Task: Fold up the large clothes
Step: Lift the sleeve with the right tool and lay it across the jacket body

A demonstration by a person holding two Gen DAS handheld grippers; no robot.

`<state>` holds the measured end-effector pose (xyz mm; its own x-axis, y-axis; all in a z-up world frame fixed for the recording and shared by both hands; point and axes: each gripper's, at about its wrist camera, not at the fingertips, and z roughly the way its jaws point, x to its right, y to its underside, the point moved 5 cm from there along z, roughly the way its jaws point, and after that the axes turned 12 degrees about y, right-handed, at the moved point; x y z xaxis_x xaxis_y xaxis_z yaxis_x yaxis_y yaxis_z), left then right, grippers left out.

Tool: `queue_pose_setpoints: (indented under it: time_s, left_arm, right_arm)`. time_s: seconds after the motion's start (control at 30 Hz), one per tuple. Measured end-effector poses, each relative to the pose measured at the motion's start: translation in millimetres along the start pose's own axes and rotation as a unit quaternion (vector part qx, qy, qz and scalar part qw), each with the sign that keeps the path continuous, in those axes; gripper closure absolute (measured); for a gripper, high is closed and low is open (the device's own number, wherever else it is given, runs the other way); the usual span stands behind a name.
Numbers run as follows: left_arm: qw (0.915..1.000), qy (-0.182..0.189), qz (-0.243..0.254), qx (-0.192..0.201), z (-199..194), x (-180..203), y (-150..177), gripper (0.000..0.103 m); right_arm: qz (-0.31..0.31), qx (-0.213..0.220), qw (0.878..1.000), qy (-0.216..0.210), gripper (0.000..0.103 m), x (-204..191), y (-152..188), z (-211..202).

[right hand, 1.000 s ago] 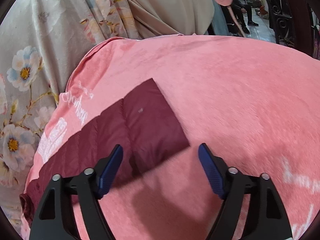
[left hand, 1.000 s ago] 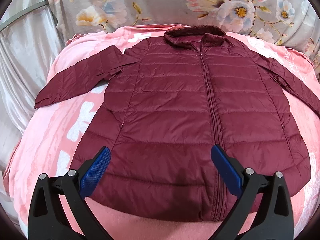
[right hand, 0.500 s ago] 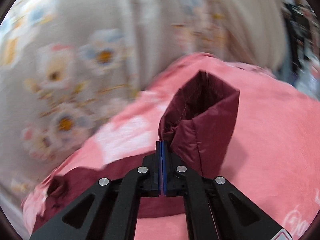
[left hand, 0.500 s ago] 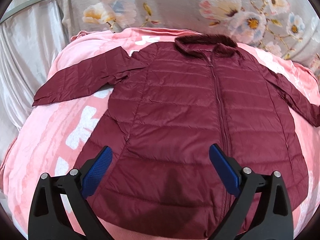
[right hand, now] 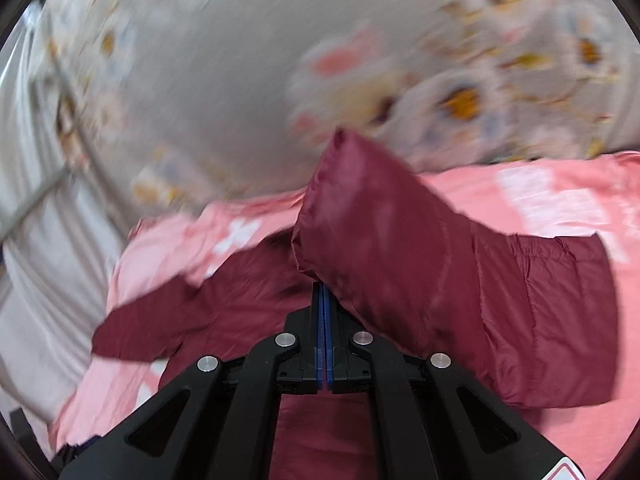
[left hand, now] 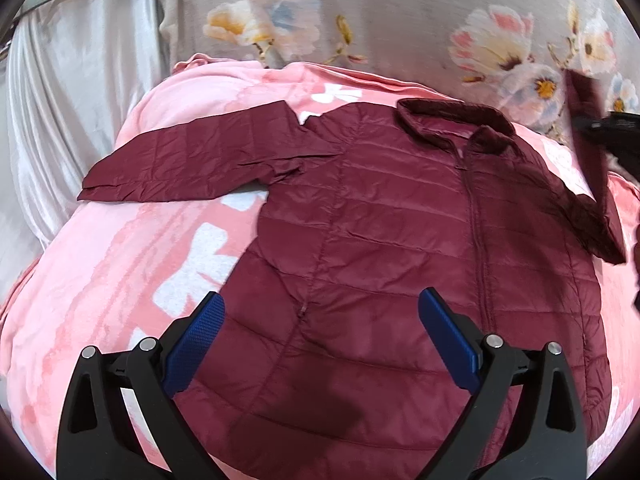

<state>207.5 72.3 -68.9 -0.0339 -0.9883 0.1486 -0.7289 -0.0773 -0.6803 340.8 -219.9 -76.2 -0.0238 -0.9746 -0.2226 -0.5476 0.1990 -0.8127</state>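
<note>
A maroon quilted jacket (left hand: 400,240) lies front up, zipped, on a pink blanket (left hand: 120,264). Its left sleeve (left hand: 200,160) lies spread out flat. My left gripper (left hand: 320,332) is open and empty, hovering over the jacket's lower hem. My right gripper (right hand: 322,300) is shut on the cuff of the right sleeve (right hand: 400,248) and holds it lifted above the jacket body; it also shows at the right edge of the left wrist view (left hand: 588,128). The right wrist view is blurred by motion.
A grey floral curtain (left hand: 360,12) hangs behind the bed. Silvery-white cloth (left hand: 72,100) drapes at the left. The pink blanket has white printed patches (left hand: 200,256) beside the jacket.
My right gripper closed on the right sleeve's cuff, lifted it and swung it leftward over the jacket. My left gripper drifted left, staying open.
</note>
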Motion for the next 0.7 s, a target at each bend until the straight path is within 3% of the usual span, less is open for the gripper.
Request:
queue_pose_setpoints:
  time_s: [0.27, 0.7]
  left_arm:
    - [0.9997, -0.01, -0.02, 0.005, 4, -27, -6, 0.008]
    - [0.9987, 0.024, -0.043, 0.014, 21, -37, -26, 0.008]
  right_arm:
    - [-0.06, -0.083, 0.994, -0.043, 0.101, -78, 67, 62]
    - [-0.124, -0.161, 0.977, -0.062, 0.101, -129, 147, 104]
